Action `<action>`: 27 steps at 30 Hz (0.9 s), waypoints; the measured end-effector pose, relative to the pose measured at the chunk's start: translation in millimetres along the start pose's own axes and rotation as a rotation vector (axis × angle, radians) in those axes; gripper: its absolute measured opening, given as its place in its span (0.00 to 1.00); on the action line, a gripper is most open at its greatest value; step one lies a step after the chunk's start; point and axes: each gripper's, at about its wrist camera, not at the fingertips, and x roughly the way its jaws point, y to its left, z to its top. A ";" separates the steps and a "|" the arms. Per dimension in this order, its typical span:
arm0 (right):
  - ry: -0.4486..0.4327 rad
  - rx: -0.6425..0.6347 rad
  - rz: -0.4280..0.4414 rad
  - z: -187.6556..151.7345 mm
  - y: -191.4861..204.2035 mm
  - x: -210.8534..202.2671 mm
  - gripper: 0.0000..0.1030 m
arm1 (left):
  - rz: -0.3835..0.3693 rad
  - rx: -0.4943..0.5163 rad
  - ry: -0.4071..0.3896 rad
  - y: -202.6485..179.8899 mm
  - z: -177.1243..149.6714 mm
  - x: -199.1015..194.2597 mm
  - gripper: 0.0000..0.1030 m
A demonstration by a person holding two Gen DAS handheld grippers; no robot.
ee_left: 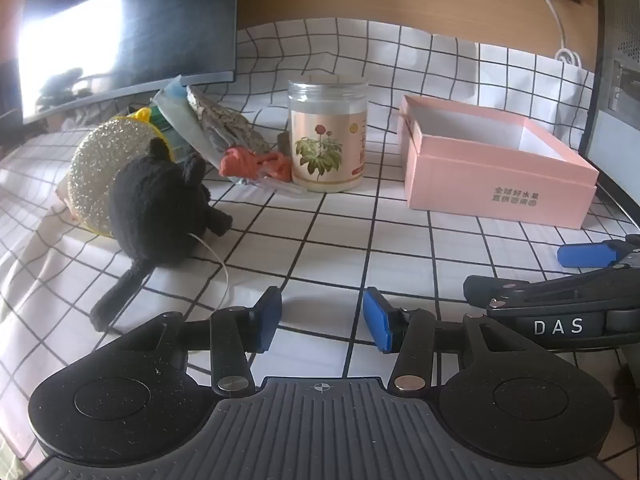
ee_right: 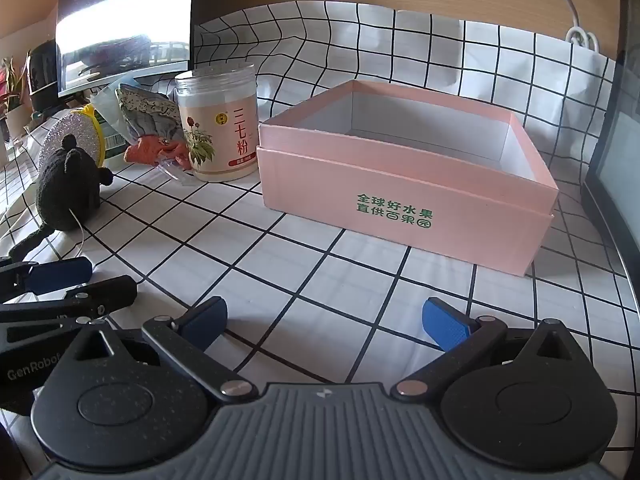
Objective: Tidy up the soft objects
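Opening step, nothing gathered: left gripper (ee_left: 322,318) and right gripper (ee_right: 324,320) both spread, empty, low over the cloth (ee_left: 320,240); black plush (ee_left: 160,204) lies left of the jar (ee_left: 328,136), pink box (ee_right: 404,184) empty; next, likely left reaches plush.

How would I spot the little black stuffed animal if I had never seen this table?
Start at the pink box on the checked tablecloth, then look left past the flower-printed jar to the pile of soft things. The black plush toy sits at the pile's front, against a glittery gold pad. It alone is all black, with round ears and a long tail.
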 end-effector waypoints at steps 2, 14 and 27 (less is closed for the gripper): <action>0.001 -0.003 -0.003 0.1 0.2 0.0 1.00 | 0.000 0.000 0.001 -0.1 0.0 0.0 0.50; 0.001 -0.001 -0.001 0.1 0.2 0.0 1.00 | -0.001 -0.002 0.000 -0.1 0.0 0.0 0.50; 0.001 -0.001 -0.001 0.3 0.1 -0.2 1.00 | -0.002 -0.003 0.000 0.0 0.1 0.0 0.50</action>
